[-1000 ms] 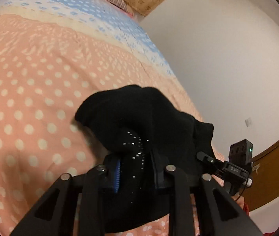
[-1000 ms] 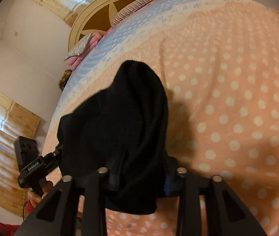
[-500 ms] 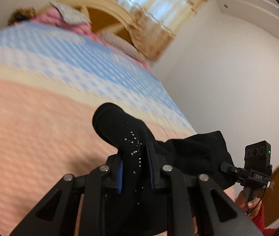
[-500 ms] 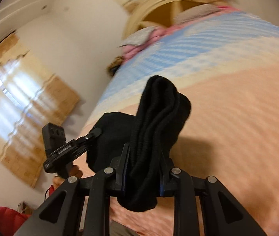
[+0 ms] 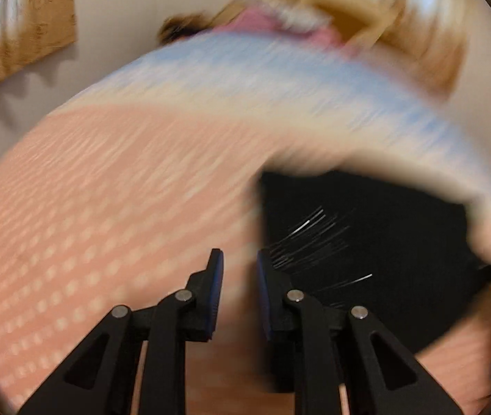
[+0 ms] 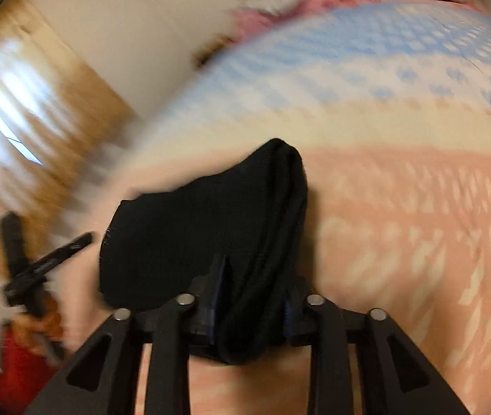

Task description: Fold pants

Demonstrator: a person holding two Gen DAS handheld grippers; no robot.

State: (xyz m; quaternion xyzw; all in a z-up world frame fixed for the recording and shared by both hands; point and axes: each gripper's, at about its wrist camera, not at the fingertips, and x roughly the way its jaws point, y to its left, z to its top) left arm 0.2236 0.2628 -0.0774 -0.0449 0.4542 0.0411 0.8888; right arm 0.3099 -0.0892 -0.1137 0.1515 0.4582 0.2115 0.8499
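Both views are smeared by motion blur, so the bedspread's (image 5: 100, 207) dots read as streaks and the pillows and headboard at the far end of the bed are only patches of pink and tan. In the left wrist view the black pants (image 5: 366, 242) are cut off by the frame edge at the right, and their lower edge passes behind the gripper's right finger. Whether that finger touches the cloth cannot be told.

The left gripper (image 5: 240, 273) has a narrow gap between its blue pads, and only bedspread shows through it; nothing is between the jaws. It points down toward the bed, with the pants lying just to its right on the bedspread.

The right gripper (image 6: 250, 294) has just been widening its jaws, and a bunched fold of the pants (image 6: 211, 228) sits between them. The cloth fills the gap and seems to touch both pads, but how firmly they press is hard to judge. The rest of the pants rises in a hump beyond the fingers and spreads leftward over the bed.

At the left edge of the right wrist view the other gripper appears as a blurred black shape above a hand (image 6: 34, 321) and a red sleeve (image 6: 14, 370).
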